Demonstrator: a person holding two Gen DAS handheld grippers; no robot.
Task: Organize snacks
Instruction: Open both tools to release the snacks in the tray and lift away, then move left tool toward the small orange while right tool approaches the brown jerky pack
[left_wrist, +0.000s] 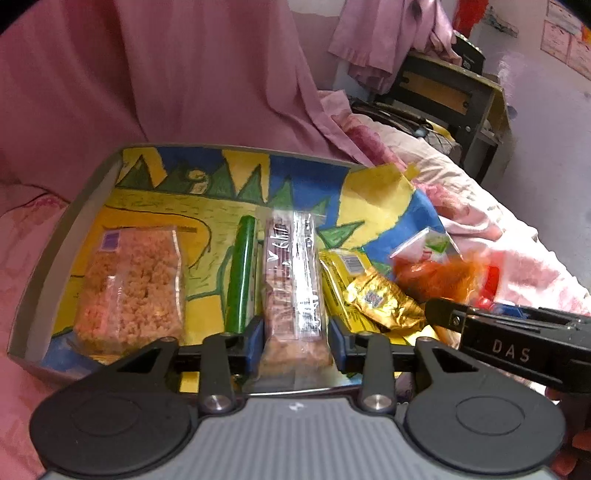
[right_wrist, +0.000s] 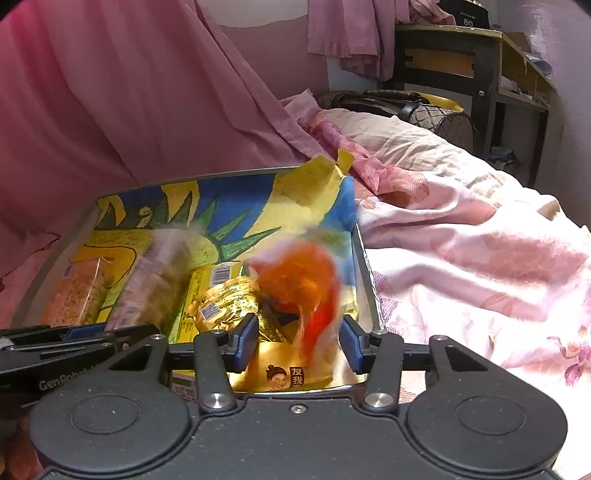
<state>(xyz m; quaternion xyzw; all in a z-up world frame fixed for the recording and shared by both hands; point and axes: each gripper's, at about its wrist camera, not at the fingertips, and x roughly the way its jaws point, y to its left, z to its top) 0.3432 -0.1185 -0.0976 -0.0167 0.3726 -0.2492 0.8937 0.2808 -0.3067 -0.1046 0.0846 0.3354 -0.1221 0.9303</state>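
Grey tray (left_wrist: 74, 229) with painted liner sits on pink bedding (right_wrist: 461, 258); we see snacks inside. Our left claw (left_wrist: 295, 334) sits partly open around clear-wrapped bar (left_wrist: 291, 280), blue pads just beside it; grip unclear. Our right claw (right_wrist: 297, 341) gapes wide, blurred orange packet (right_wrist: 303, 284) between pads, above gold pouch (right_wrist: 225, 306).
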